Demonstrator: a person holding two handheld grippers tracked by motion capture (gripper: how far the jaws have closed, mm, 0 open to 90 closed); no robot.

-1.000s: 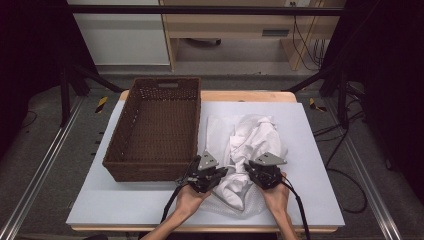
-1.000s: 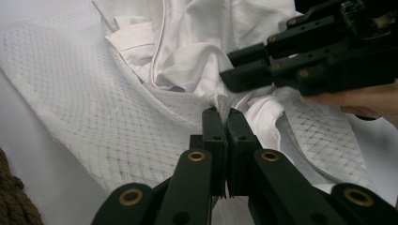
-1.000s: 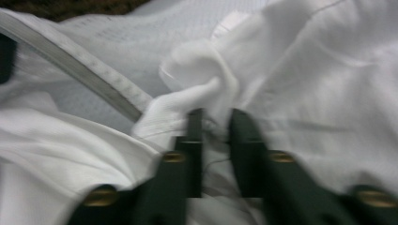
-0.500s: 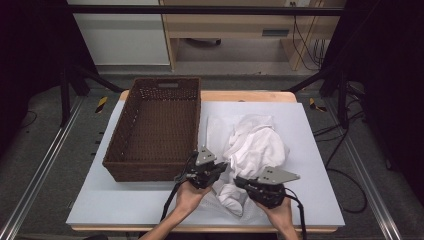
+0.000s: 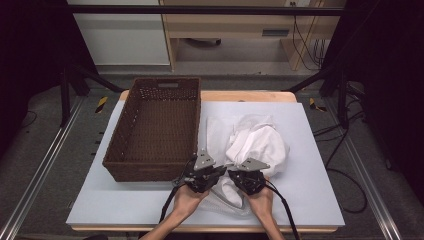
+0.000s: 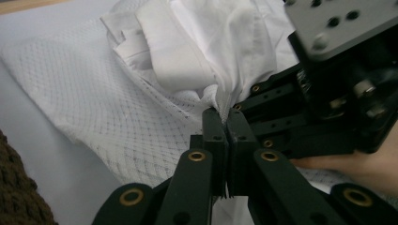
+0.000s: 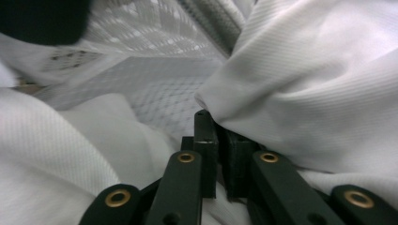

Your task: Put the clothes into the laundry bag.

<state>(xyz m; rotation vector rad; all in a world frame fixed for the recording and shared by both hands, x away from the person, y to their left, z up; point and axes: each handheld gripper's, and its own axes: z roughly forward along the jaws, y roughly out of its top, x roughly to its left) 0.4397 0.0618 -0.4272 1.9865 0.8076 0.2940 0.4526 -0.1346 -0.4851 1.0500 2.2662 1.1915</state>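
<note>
Two hand-held grippers work a white garment (image 5: pixel 260 145) on the bench (image 5: pixel 310 200). The garment lies crumpled on the bench's pale sheet, to the right of a brown wicker basket (image 5: pixel 155 130) and partly over a white mesh bag (image 5: pixel 215 132) that spreads flat beneath it.

Left gripper (image 5: pixel 216 172): seen from the high view at the garment's near edge, just beside the basket's near right corner. In the left gripper view (image 6: pixel 226 123) its jaws stand pressed together, pinching a fold of white cloth at their tips; the mesh bag spreads out to the left of them.

Right gripper (image 5: pixel 239 176): close beside the left one, the two nearly touching. In the right gripper view (image 7: pixel 213 123) its jaws are almost closed, having just eased slightly apart, with the garment's ribbed cloth lying against the right jaw's tip; whether cloth sits between the pads cannot be told.
</note>
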